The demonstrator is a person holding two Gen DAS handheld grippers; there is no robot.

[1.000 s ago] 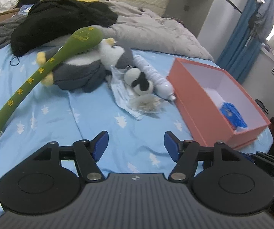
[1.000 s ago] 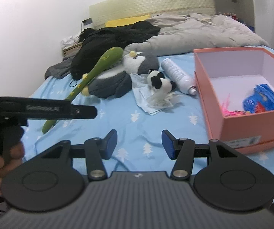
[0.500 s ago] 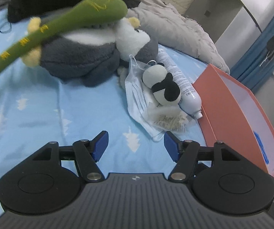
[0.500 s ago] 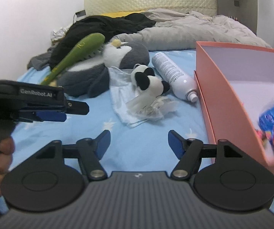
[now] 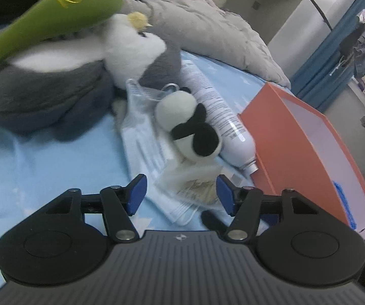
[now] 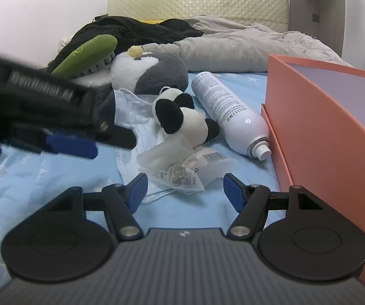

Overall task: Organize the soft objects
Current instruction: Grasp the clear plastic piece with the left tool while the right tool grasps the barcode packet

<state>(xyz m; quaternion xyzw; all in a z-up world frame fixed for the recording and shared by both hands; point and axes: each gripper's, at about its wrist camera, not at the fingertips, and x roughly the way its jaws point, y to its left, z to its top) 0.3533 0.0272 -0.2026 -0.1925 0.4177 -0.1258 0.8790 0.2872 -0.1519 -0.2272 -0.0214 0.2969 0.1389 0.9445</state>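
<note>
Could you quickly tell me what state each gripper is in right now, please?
Left gripper: jaws open, holding nothing, above the face masks.
Right gripper: jaws open, holding nothing, near the plastic packet.

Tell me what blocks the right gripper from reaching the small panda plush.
Crinkled plastic wrappers lie on the blue sheet between the open right gripper and the panda plush, touching its near side. The left gripper hovers off to the side, not in the path.

Both tongs agape, empty
</note>
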